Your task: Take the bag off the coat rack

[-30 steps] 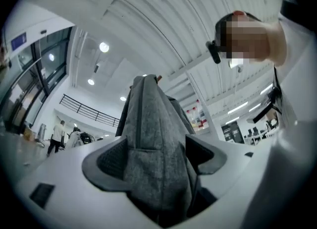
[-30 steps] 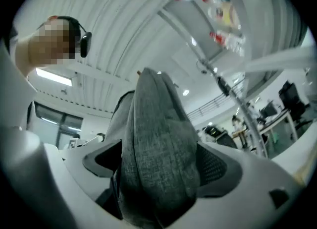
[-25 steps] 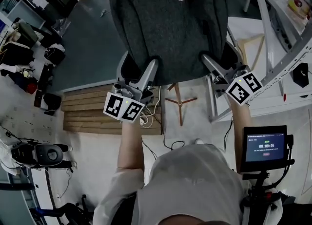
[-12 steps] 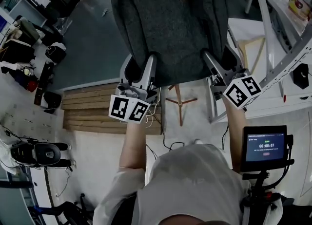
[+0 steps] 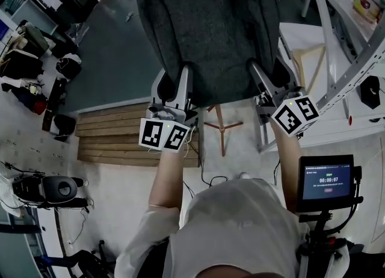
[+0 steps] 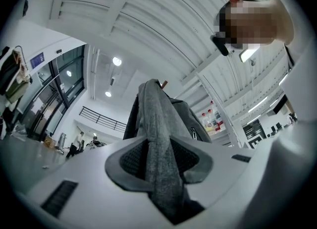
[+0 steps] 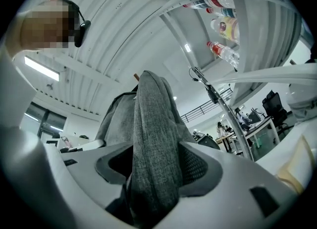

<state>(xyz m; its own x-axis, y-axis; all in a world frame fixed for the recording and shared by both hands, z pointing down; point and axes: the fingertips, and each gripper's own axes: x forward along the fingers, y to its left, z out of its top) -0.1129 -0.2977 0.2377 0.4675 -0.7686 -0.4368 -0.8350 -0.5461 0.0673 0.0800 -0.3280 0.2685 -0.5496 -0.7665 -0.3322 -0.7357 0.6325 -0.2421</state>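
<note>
Left gripper and right gripper, jaws just closing, each pinch a fold at the bottom edge of the hanging grey bag. Open floor lies to the left; a white frame stands close on the right.

Wooden pallet flat on the floor at left; lit screen on a stand at right.

A white short-sleeved shirt is worn. The left gripper and right gripper are moulded in pale grey plastic, and their jaws are lined with dark mesh-textured pads. Each is fitted with a white cube printed with black square markers and lit by a small green light.
</note>
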